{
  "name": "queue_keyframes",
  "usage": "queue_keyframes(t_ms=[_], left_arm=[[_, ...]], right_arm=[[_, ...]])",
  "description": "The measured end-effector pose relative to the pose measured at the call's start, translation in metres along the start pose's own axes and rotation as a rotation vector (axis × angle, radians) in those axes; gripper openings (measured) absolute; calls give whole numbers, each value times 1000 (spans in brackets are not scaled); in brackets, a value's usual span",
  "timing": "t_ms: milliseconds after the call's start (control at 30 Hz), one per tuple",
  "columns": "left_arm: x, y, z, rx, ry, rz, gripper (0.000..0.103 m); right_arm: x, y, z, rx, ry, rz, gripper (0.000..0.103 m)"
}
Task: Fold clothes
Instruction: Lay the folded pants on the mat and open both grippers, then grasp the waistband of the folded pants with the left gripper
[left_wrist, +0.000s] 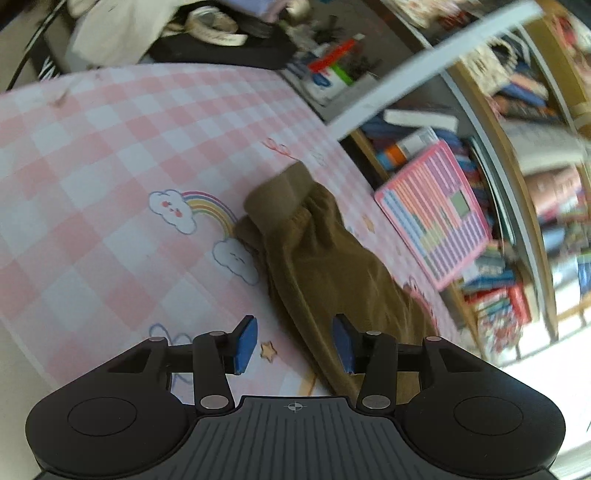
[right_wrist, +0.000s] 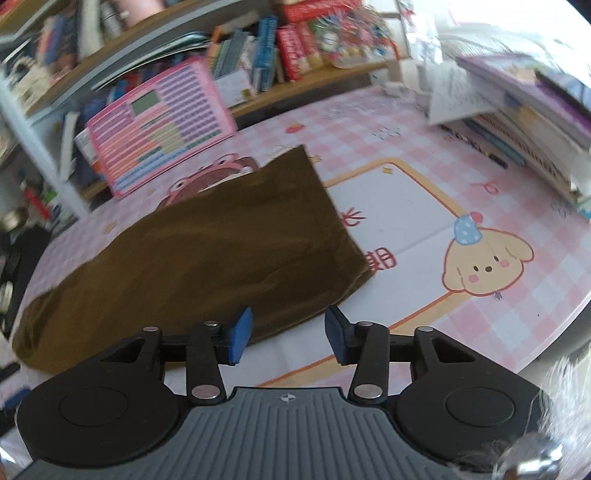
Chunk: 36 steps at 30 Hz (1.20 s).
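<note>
Olive-brown trousers lie folded lengthwise on the pink checked mat; both tongs gape, empty.

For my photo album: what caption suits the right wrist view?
Open right gripper above a folded brown garment on a pink checked tablecloth.

You are having free room on the pink checked mat left of the brown garment. The pink board and the bookshelf are blocking the far edge. A stack of books is crowding the mat's right corner.
</note>
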<state>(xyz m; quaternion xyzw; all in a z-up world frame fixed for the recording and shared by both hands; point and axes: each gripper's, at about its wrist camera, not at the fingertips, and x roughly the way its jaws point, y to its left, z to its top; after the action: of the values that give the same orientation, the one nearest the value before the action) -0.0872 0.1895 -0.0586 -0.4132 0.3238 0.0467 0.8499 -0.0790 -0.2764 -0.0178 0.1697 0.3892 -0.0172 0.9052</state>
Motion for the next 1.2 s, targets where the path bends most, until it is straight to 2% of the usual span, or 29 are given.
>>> queue_keyframes(t_ms=[67, 167, 233, 300, 367, 633, 900, 1200], left_arm=[[-3, -11, -8, 86, 10, 27, 45], [-4, -31, -23, 245, 36, 119, 50], [-6, -41, -33, 330, 47, 159, 52], [-7, -49, -43, 402, 59, 189, 57], [-9, -53, -51, 421, 72, 193, 61], [-3, -69, -73, 439, 107, 240, 65], [2, -99, -85, 449, 82, 279, 67], [2, -105, -89, 402, 42, 365, 67]], right_arm=[[-4, 10, -7, -44, -3, -4, 47], [-7, 27, -19, -105, 7, -15, 55], [-6, 37, -28, -143, 22, -32, 67], [-6, 46, -36, -183, 34, -39, 70], [-5, 53, -41, -216, 44, -41, 75], [5, 59, -40, -280, 51, -3, 78], [13, 43, -19, -307, 53, 57, 79], [18, 21, -17, -325, 90, 89, 79]])
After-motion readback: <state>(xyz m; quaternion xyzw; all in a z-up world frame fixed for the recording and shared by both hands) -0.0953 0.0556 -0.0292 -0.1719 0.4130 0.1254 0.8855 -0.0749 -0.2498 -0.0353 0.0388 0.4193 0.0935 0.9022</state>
